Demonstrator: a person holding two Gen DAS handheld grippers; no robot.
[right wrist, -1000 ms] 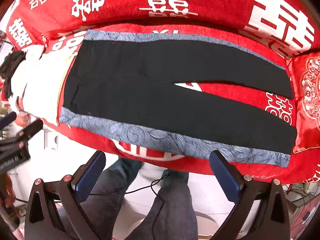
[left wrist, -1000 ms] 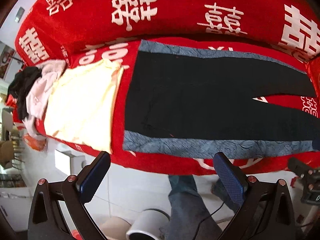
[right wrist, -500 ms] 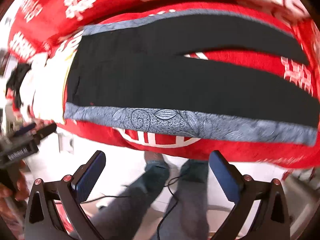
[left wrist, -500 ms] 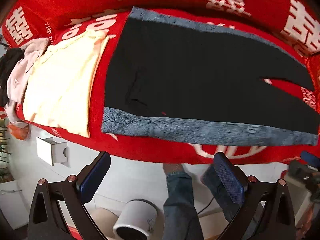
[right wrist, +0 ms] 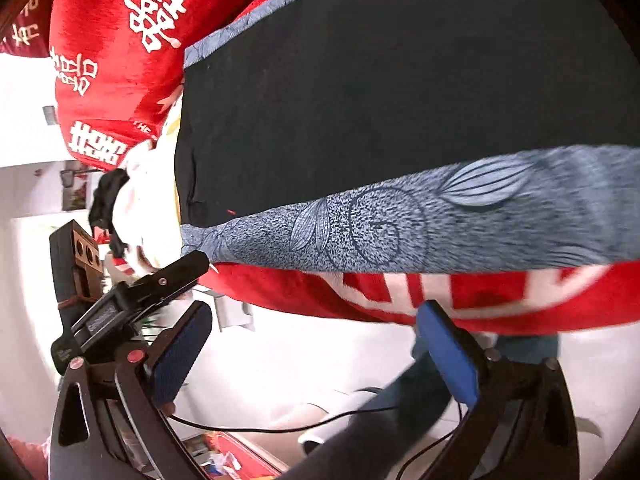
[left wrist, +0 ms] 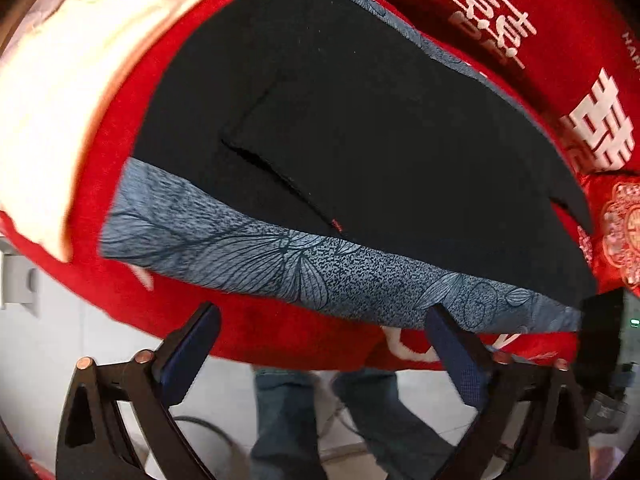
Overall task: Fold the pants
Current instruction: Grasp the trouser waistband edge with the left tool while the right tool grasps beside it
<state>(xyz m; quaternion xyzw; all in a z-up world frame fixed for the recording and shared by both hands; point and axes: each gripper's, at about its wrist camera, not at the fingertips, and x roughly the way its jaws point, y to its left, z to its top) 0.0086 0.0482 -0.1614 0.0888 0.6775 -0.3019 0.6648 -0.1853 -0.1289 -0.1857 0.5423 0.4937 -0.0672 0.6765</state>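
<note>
Since a second earlier, we had brought both grippers closer to the pants (left wrist: 360, 128), which lay flat on the red blanket (left wrist: 280, 332). Our left gripper (left wrist: 320, 344) and right gripper (right wrist: 312, 344) stood with jaws apart, empty, near its patterned grey edge.

1. The pants (left wrist: 360, 128) are black, with a blue-grey side band (left wrist: 304, 268) printed with dark line-drawn leaves and speckling.
2. A small red mark sits on the black cloth beside that band.
3. The red blanket (left wrist: 280, 332) under them carries white double-happiness characters (right wrist: 158, 12).
4. Along the blanket's left edge lies a pale cream garment (left wrist: 60, 92).
5. The left gripper (left wrist: 320, 344) and right gripper (right wrist: 316, 344) have black frames, blue finger pads and copper-coloured screws.
6. The person's jeans (left wrist: 288, 420) are blue.
</note>
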